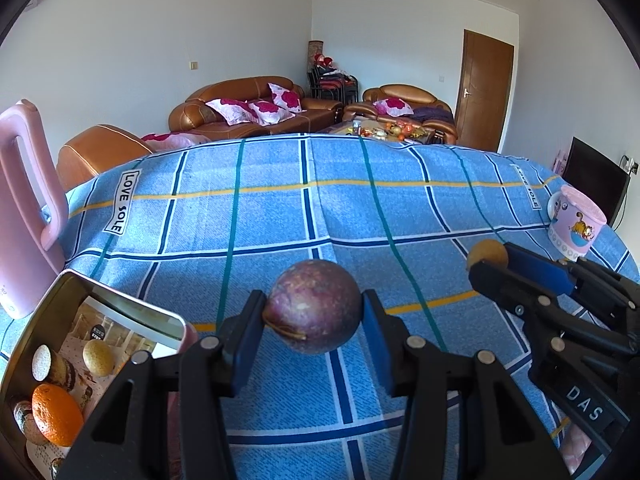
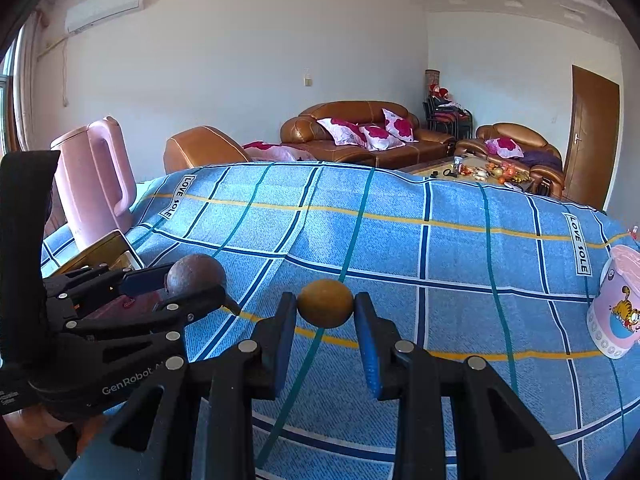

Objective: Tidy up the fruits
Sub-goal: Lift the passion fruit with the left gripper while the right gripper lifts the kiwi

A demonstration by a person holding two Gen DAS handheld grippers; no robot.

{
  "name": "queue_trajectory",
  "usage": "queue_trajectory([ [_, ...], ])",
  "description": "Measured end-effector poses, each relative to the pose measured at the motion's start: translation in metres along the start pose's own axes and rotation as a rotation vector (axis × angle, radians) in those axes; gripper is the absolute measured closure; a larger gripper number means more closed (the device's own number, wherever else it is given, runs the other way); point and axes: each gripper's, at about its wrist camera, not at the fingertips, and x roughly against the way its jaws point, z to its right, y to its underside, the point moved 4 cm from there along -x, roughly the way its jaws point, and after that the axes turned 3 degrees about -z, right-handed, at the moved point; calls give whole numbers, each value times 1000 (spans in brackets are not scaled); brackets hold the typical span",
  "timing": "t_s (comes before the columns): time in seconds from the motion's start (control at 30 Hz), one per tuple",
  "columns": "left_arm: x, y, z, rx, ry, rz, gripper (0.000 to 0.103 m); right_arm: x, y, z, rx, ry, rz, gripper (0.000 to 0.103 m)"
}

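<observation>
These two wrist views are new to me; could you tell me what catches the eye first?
Each gripper grips a fruit above the blue checked tablecloth: the left gripper a purple round fruit, the right gripper a small yellow-brown one. At the left sits a metal tin holding an orange.

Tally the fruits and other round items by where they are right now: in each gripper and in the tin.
Left gripper: 1, purple fruit
Right gripper: 1, small yellow-brown fruit
Tin: at least 4, including an orange; part is hidden
Total: at least 6
</observation>
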Motion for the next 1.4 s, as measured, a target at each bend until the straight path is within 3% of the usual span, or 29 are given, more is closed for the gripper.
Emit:
queue_trajectory([
  [1.4,31,0,1,-8,-37,150,53,35,3,-8,45,25,161,71],
])
